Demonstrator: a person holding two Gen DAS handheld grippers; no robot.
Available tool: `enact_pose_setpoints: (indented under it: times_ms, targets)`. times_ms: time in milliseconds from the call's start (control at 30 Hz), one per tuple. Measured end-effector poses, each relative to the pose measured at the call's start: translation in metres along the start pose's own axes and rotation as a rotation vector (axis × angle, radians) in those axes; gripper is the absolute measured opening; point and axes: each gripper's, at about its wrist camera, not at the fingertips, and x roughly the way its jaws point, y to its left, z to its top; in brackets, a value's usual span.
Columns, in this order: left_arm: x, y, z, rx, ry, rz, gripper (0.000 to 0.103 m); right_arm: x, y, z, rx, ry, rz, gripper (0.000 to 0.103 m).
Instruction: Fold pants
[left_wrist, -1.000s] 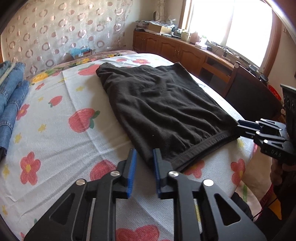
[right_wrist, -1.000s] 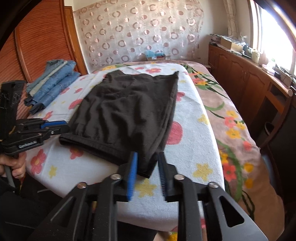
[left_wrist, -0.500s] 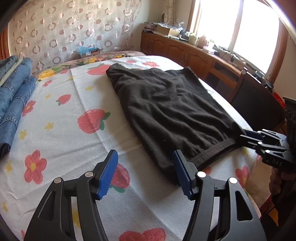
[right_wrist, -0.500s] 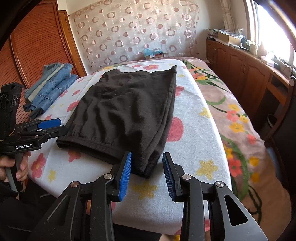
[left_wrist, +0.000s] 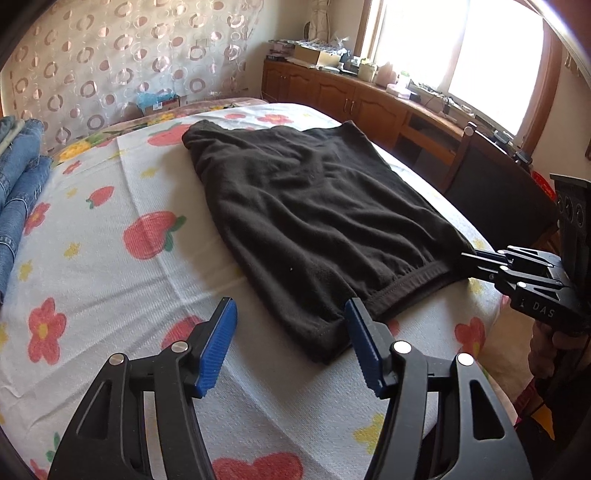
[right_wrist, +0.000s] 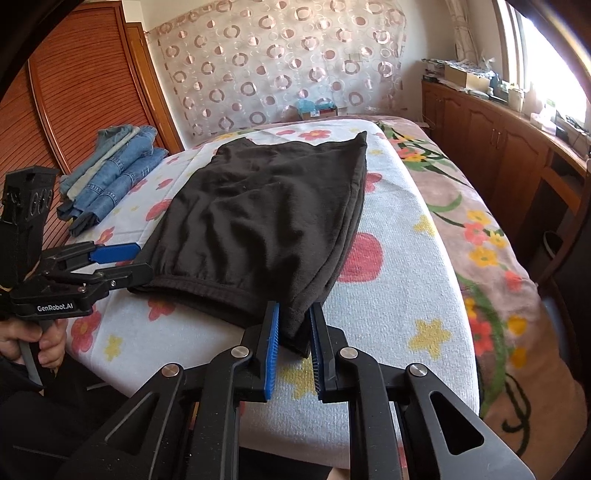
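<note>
Black pants (left_wrist: 314, 218) lie folded flat on a flowered bed cover (left_wrist: 110, 280), waistband toward me; they also show in the right wrist view (right_wrist: 258, 221). My left gripper (left_wrist: 290, 325) is open wide, its jaws on either side of the near left waistband corner, holding nothing. It shows from the side in the right wrist view (right_wrist: 136, 262). My right gripper (right_wrist: 293, 325) has its jaws closed in on the near right waistband corner, with cloth between the blue pads. It shows in the left wrist view (left_wrist: 469, 262) at the waistband's right end.
Folded blue jeans (right_wrist: 114, 177) are stacked at the bed's far left. A wooden cabinet (right_wrist: 517, 155) with clutter runs along the right under a window. A dark chair (left_wrist: 498, 192) stands beside the bed. A wooden wardrobe (right_wrist: 74, 110) is at left.
My left gripper opened wide and let go of the left waistband corner. My right gripper opened half a second ago and has now closed in on the right corner.
</note>
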Motion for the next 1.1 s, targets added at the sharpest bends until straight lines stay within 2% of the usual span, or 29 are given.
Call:
enact_pose_setpoints:
  times_ms: [100,200,267,400,500,767,1100]
  targets:
    - [0.000,-0.001,-0.001,0.003,-0.006,0.001,0.062,0.001,0.002,0.000,-0.004,-0.002,-0.005,0.015]
    - [0.000,-0.004,-0.002,0.010,-0.008,-0.018,0.052,0.001,0.002,0.000,0.000,-0.003,-0.001,0.015]
    - [-0.001,-0.006,-0.001,0.012,-0.008,-0.020,0.050,0.001,0.003,0.000,0.001,-0.003,0.000,0.015]
    - [-0.001,-0.009,-0.002,0.012,-0.009,-0.060,0.032,0.000,0.002,-0.001,0.001,-0.004,0.001,0.015]
    - [-0.003,-0.013,-0.001,0.024,-0.016,-0.052,0.016,-0.001,0.004,0.000,-0.003,-0.012,-0.002,0.010]
    - [-0.030,-0.014,0.016,0.021,-0.090,-0.054,0.011,-0.023,0.008,0.020,-0.025,-0.088,0.025,0.008]
    - [-0.099,-0.017,0.052,0.032,-0.243,-0.045,0.005,-0.075,0.025,0.062,-0.069,-0.235,0.076,0.008]
